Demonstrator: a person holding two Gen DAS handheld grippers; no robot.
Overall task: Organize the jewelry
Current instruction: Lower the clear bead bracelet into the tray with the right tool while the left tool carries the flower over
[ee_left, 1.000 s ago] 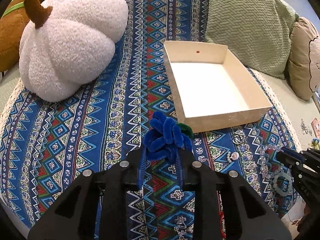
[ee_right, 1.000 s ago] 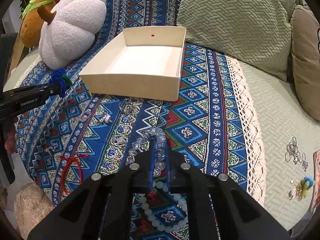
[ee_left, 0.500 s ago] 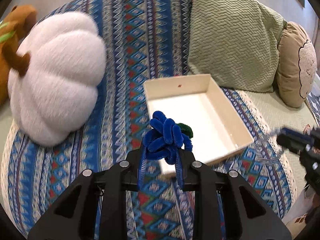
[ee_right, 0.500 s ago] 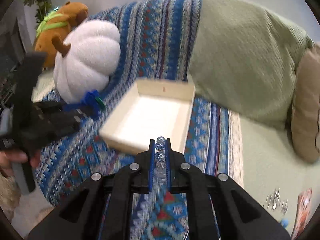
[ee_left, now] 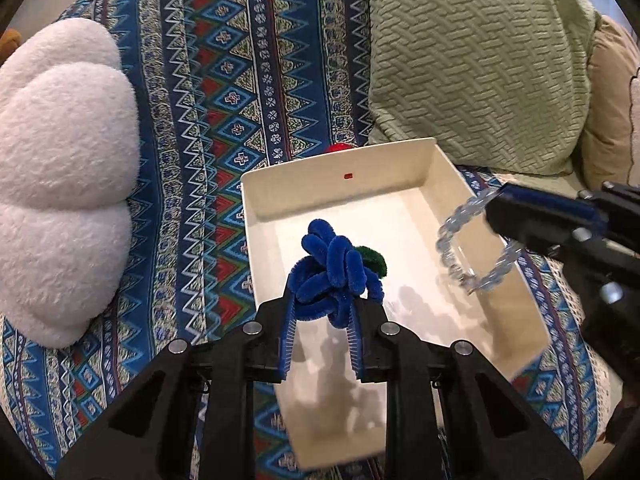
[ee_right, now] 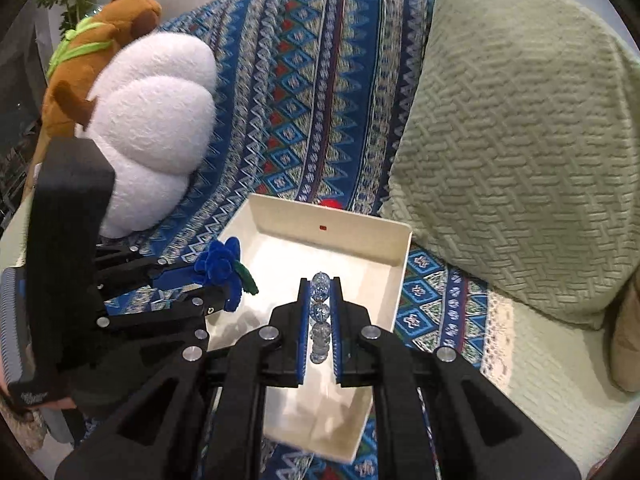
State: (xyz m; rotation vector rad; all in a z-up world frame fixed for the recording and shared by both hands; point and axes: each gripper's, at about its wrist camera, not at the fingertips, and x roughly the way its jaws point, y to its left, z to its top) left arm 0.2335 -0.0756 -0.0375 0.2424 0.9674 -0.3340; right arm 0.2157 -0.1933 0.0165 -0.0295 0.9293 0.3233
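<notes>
My left gripper [ee_left: 325, 308] is shut on a blue fuzzy pipe-cleaner flower [ee_left: 332, 272] with a green leaf and holds it above the cream open box [ee_left: 448, 160]. It also shows in the right wrist view [ee_right: 220, 266]. My right gripper [ee_right: 321, 280] is shut on a clear bead bracelet [ee_right: 320, 308] over the same box [ee_right: 404, 256]. In the left wrist view the bracelet [ee_left: 476, 246] hangs as a loop from the right gripper [ee_left: 500, 196] above the box's right side.
The box sits on a blue patterned blanket [ee_left: 224, 80]. A white plush pumpkin [ee_left: 56, 176] lies to the left, with a brown plush toy [ee_right: 96, 36] behind it. A green cushion [ee_left: 476, 52] and a tan cushion [ee_left: 608, 104] stand behind. A small red object [ee_left: 338, 148] sits behind the box.
Both grippers have lifted off the blanket and moved forward over the box. The left one carries the blue flower, the right one the bead bracelet picked off the blanket.
</notes>
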